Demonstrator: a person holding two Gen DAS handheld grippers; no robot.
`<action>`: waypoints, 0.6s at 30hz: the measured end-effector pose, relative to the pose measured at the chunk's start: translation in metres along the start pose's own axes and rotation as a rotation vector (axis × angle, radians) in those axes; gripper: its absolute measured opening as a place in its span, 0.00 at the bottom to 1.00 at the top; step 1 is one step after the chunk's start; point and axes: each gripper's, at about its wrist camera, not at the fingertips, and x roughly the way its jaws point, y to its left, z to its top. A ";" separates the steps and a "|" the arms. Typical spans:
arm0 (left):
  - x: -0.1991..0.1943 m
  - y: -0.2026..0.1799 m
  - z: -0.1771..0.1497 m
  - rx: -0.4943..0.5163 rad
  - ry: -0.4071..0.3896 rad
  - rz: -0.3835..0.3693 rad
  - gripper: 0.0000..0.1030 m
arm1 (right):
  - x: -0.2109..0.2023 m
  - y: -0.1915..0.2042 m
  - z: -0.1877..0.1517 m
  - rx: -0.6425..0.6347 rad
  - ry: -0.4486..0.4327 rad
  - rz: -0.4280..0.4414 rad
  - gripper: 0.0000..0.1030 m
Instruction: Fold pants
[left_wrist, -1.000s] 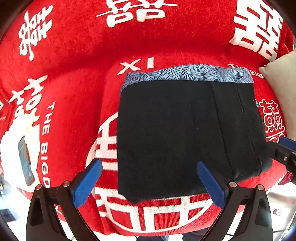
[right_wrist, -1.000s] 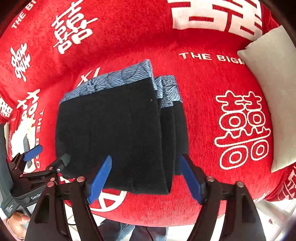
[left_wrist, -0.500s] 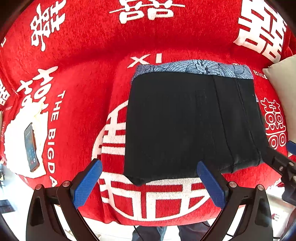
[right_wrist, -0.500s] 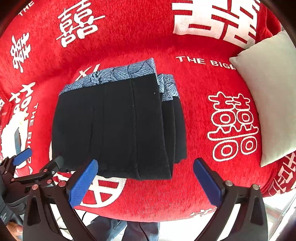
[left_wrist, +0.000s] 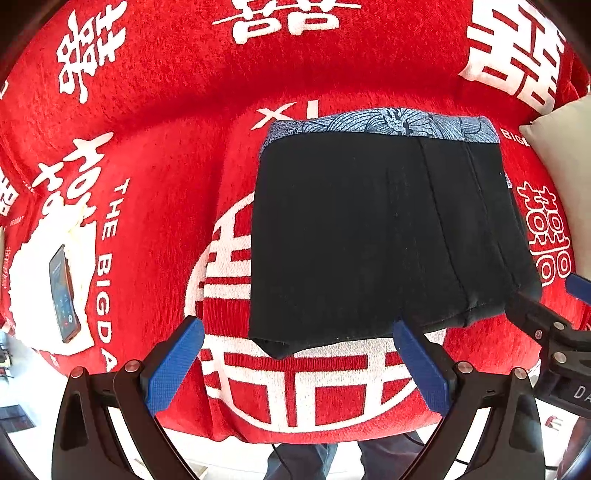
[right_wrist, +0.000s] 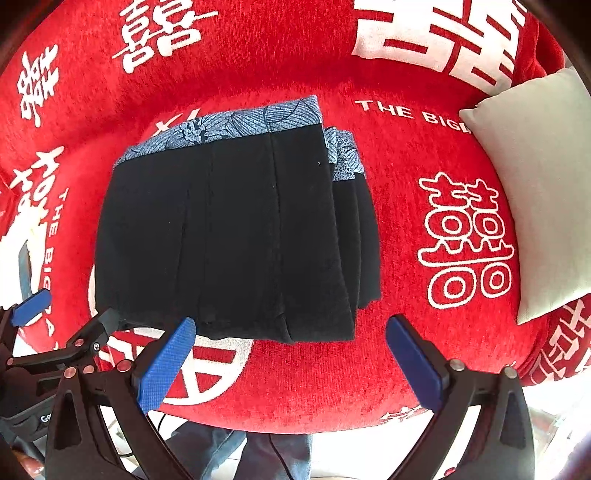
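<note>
Black pants (left_wrist: 373, 236) with a blue patterned waistband lie folded into a flat rectangle on a red cover (left_wrist: 177, 155) with white characters. They also show in the right wrist view (right_wrist: 236, 240), with stacked folded layers at the right edge. My left gripper (left_wrist: 295, 365) is open and empty, hovering near the pants' front edge. My right gripper (right_wrist: 291, 362) is open and empty, just in front of the pants' front right corner. Neither touches the cloth.
A phone (left_wrist: 63, 295) lies on a white cloth at the left. A beige cushion (right_wrist: 543, 184) sits at the right. The red surface's front edge (right_wrist: 295, 417) drops to the floor, where a person's legs show.
The right gripper has opened and let go of the pants' front edge. Both grippers have drawn back toward the front edge of the surface. The pants lie flat.
</note>
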 end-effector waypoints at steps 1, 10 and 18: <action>0.000 -0.001 0.000 0.004 -0.001 0.003 1.00 | 0.000 0.001 0.000 -0.005 -0.001 -0.008 1.00; 0.003 -0.001 -0.002 0.007 0.008 0.003 1.00 | 0.002 0.001 0.000 -0.009 0.005 -0.012 1.00; 0.003 -0.002 -0.002 0.007 0.008 0.003 1.00 | 0.004 0.002 0.000 -0.004 0.009 -0.009 1.00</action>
